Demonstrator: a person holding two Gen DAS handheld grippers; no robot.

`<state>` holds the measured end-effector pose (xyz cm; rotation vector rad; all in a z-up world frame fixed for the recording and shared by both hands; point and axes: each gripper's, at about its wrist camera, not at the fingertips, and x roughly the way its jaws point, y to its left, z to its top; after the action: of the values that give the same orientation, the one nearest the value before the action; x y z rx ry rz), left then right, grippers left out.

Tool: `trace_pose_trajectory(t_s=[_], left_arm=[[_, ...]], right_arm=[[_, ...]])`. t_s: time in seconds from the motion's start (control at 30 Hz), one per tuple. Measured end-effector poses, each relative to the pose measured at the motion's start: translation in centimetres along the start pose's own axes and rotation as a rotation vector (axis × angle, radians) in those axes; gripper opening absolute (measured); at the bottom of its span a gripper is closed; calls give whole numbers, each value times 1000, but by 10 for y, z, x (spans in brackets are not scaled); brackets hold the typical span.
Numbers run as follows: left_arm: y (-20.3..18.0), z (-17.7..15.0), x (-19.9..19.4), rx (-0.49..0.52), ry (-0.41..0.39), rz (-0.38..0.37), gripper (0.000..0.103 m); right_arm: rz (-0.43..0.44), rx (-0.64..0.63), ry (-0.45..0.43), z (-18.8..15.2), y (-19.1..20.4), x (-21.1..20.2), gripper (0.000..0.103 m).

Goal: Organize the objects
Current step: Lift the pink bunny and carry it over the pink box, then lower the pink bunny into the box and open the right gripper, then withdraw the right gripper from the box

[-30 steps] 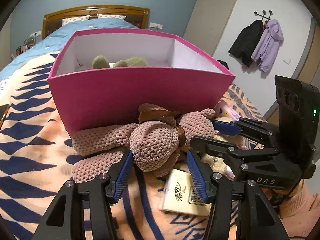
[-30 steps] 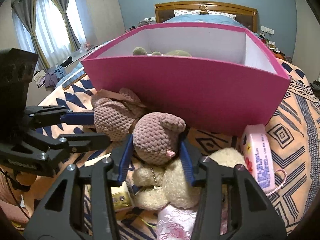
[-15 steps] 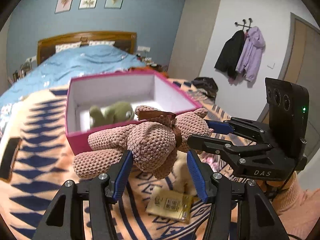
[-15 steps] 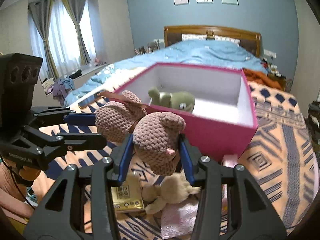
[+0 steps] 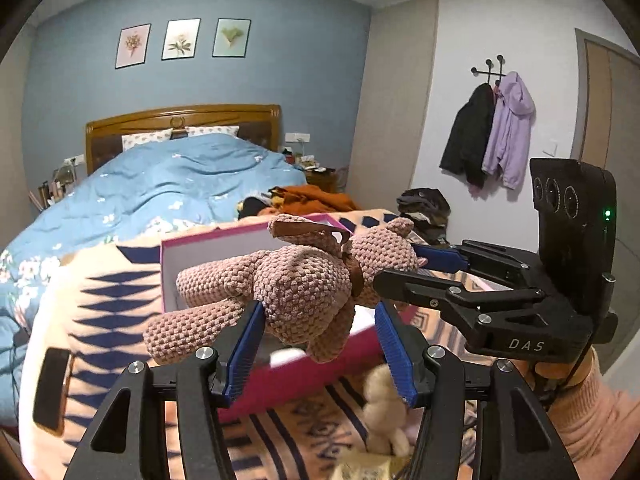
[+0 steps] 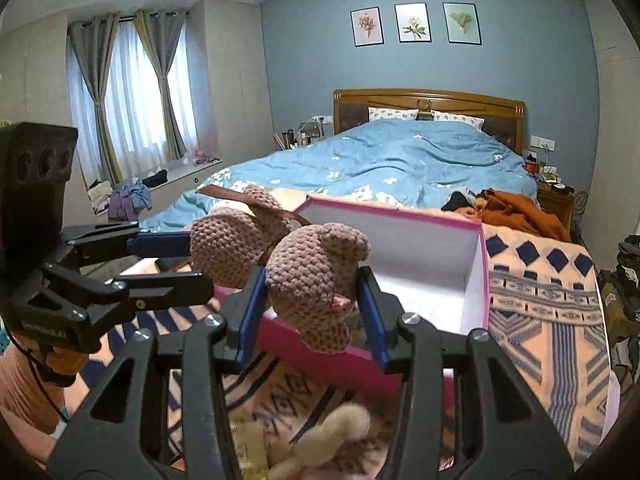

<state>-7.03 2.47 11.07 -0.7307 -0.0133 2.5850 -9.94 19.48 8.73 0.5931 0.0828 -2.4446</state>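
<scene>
A knitted pink-brown teddy bear (image 5: 304,280) with a brown ribbon hangs in the air, held from both sides. My left gripper (image 5: 318,312) is shut on its body. My right gripper (image 6: 312,280) is shut on its head (image 6: 316,276). In the left wrist view the right gripper (image 5: 404,264) comes in from the right. In the right wrist view the left gripper (image 6: 196,260) comes in from the left. The open pink box (image 5: 224,236) with white inner walls (image 6: 420,248) stands on the blanket just behind and below the bear, which hides part of the inside.
A cream plush toy (image 5: 384,404) and a yellow packet (image 5: 360,468) lie on the patterned blanket (image 6: 552,300) in front of the box. A dark flat object (image 5: 52,388) lies at the left. Orange clothes (image 6: 516,212) and a blue duvet (image 6: 400,160) are behind.
Both grippers have risen together with the bear, from the blanket in front of the box to above its front wall. The cream toy and packet stayed on the blanket.
</scene>
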Motion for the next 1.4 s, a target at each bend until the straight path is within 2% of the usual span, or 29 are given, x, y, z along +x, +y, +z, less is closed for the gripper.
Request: trace_pose_trajectory(t_s=[0.2,0.47,0.73,0.97,1.2,1.4], left_arm=[[15,13,20,-16,7,30,57],[44,15,59,-86,51,50,57],[76,15,98,-177,109,72,57],[95,11,127,-240,158,132,57],[102,0,126,-268,158,117,59],[93,-7,111,-245,127,100,59]], right_arm=[[-13,-12,6,20,-11,27,48],[-5,17,64,27,-27,66,48],[-24,37,158,29,-37,113,48],[-69,72,247,24,-47,147,50],[-85,87,244,13,-49,139,50],[-61,85,225,9,-45,124,50]])
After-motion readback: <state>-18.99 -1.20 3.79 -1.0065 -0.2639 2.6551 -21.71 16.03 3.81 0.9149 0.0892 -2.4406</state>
